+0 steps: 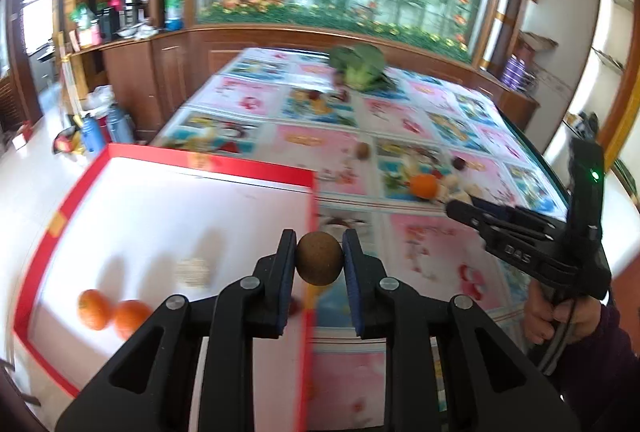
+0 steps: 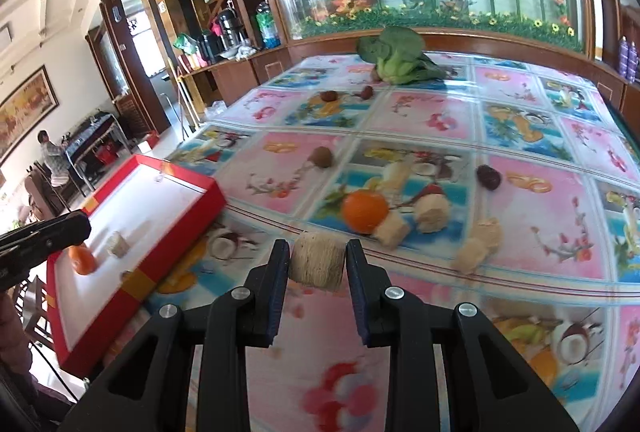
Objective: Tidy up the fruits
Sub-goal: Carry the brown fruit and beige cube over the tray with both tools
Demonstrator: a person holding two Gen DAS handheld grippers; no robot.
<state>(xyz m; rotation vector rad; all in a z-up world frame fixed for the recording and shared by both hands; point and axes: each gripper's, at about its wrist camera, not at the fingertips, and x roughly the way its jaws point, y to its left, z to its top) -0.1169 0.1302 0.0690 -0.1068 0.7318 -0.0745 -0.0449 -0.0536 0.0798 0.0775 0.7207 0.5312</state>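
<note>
Presently, the left gripper (image 1: 319, 260) has its two fingers closed against a round brown fruit (image 1: 319, 258), held above the right-hand wall of the red tray (image 1: 200, 160). Inside that tray, on its white floor, lie two oranges (image 1: 109, 310) touching each other and, near them, a pale ridged piece (image 1: 193, 272). The right gripper (image 2: 318, 264) is clamped on a pale ridged cylinder (image 2: 318, 263), raised over the patterned tablecloth (image 2: 420, 119) just right of the tray. Beyond it on the cloth sit an orange (image 2: 365, 211) with several similar pale pieces (image 2: 431, 211) beside it, a dark red fruit (image 2: 489, 177) to the right, and a brown fruit (image 2: 322, 156) further back. A leafy green vegetable (image 2: 396, 57) rests at the far edge.
</note>
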